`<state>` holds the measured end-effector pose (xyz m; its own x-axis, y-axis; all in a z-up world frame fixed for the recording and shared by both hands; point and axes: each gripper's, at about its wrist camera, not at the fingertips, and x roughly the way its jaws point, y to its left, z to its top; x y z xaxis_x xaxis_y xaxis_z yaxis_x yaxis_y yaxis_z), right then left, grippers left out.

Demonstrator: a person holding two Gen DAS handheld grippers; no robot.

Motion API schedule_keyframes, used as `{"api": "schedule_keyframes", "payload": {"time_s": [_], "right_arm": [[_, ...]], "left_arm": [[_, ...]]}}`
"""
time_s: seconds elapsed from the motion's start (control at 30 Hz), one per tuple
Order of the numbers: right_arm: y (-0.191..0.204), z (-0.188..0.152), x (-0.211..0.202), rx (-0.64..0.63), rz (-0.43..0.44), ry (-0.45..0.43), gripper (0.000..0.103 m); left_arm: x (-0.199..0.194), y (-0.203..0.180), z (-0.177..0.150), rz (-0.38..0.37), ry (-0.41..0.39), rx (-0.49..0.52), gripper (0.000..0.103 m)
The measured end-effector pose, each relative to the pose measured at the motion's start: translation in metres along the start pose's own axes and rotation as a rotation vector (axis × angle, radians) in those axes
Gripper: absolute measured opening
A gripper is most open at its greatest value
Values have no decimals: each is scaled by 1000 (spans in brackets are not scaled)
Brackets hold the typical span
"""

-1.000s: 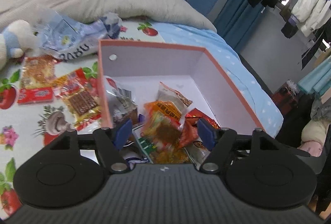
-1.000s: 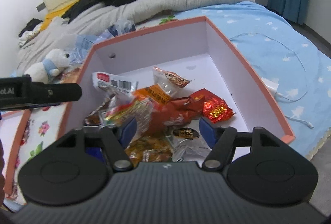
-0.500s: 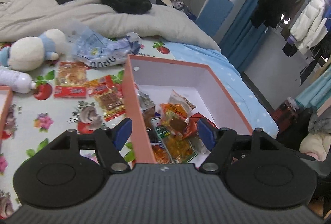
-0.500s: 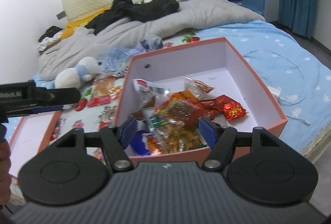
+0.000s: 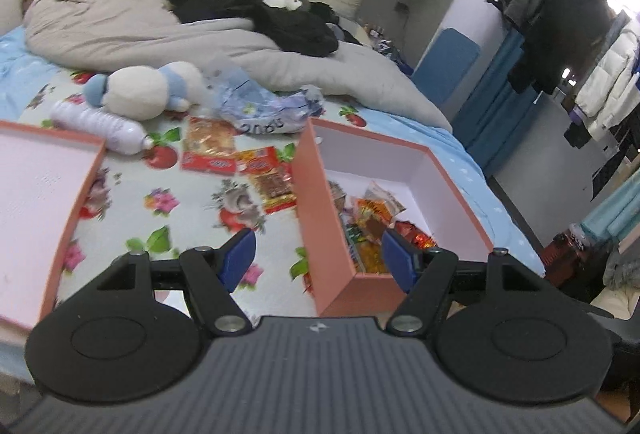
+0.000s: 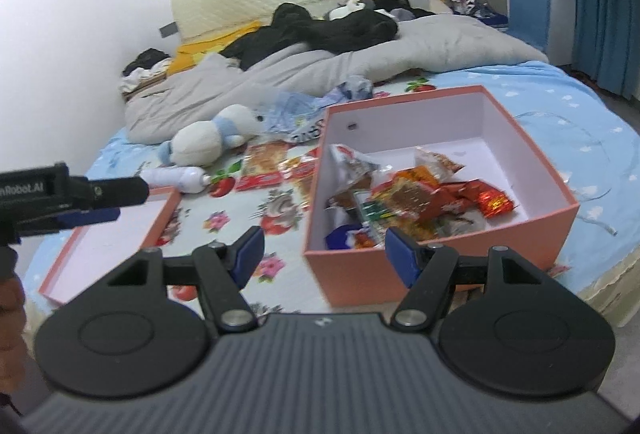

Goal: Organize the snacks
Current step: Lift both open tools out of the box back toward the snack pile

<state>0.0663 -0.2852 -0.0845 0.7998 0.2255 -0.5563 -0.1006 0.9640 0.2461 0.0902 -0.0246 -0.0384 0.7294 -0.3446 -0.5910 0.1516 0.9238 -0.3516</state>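
A salmon-pink box (image 5: 316, 209) (image 6: 532, 145) sits open on the bed and holds several snack packets (image 5: 374, 215) (image 6: 416, 197). Three more packets lie on the floral sheet left of it: a large red one (image 5: 208, 149) (image 6: 264, 165) and two smaller ones (image 5: 272, 185). My left gripper (image 5: 318, 260) is open and empty, held back from the box's near left corner. My right gripper (image 6: 322, 254) is open and empty, held back from the box's near wall. The left gripper's body (image 6: 68, 193) shows at the right wrist view's left edge.
The box's pink lid (image 5: 80, 189) (image 6: 160, 218) lies upturned to the left. A plush toy (image 5: 148, 89), a white bottle (image 5: 96, 125) and a crumpled blue bag (image 5: 264, 105) lie behind the loose packets. A grey duvet (image 5: 120, 25) with black clothes covers the far bed. A white cable (image 6: 592, 169) lies right of the box.
Both grippers have pulled back and up from inside the box, still open and empty. The whole box, the lid and the loose packets have come into view.
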Motion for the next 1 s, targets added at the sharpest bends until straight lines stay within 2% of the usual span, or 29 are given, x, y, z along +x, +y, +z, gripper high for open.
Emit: {"api": "schedule_keyframes", "payload": {"time_s": [0.2,0.37,0.6,0.8,1.0], "right_arm": [[25,-17,-3,-48,48,21,69],[35,-22,2,-64,62,37,69],[44,-23,19,-90,52,46,69],[58,-16,36,-124,54,19,69],[76,-9,64,-142,56,-8,68]], "left_arm": [[-15,23,-25,36,22,-56,74],[-16,38,-32,56,27,-86,74],[1,50,-18,74,30,-86,74],[12,58,0,77,12,-76,74],[34,70,10,69,14,-125,74]]}}
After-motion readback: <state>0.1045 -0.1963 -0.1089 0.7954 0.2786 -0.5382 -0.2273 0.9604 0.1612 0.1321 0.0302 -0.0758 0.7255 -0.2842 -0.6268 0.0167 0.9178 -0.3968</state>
